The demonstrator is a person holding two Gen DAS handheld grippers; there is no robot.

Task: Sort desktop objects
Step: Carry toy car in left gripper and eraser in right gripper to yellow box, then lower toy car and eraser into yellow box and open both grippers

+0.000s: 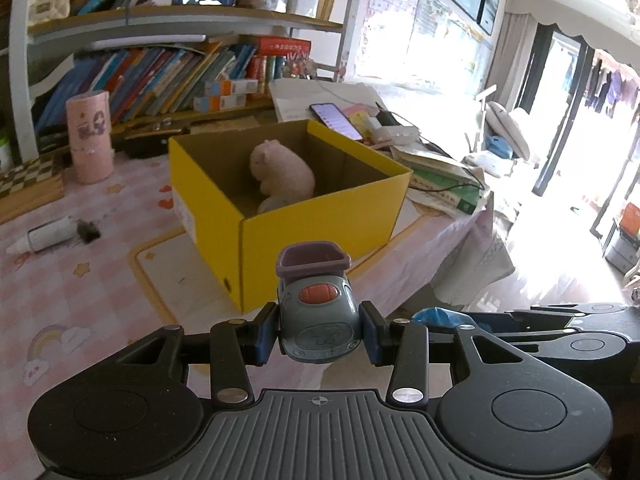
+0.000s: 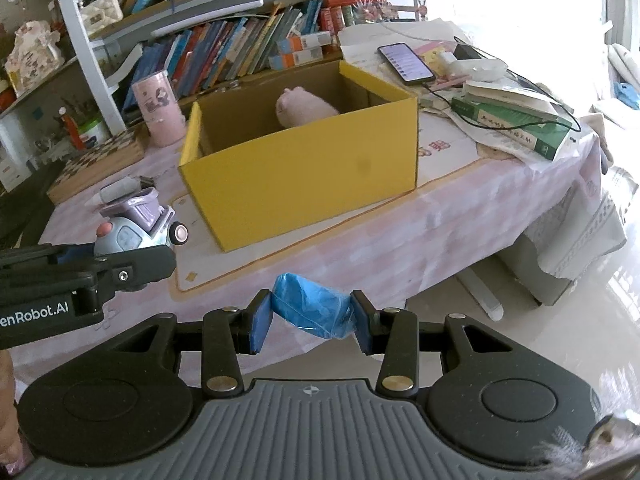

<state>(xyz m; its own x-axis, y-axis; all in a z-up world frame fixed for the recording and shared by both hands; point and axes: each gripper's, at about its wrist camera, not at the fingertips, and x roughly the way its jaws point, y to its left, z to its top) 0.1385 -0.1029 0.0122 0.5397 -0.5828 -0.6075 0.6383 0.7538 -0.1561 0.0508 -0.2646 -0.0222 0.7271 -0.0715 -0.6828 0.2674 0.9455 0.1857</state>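
Toy truck [image 1: 318, 308]: clamped in left tool [image 1: 319, 330], held above bench [image 1: 80, 280] short of yellow box [image 1: 320, 216]. Blue packet [image 2: 314, 310]: clamped in right tool [image 2: 312, 324]. Step: carrying. Next, judged: bring each over the box, then part the jaws.

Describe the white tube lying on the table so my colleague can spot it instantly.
Start at the yellow box on the pink checked tablecloth and look left. The white tube lies on its side on the tablecloth, nozzle pointing left, beside a dark tuft; the pink canister behind it stands upright.
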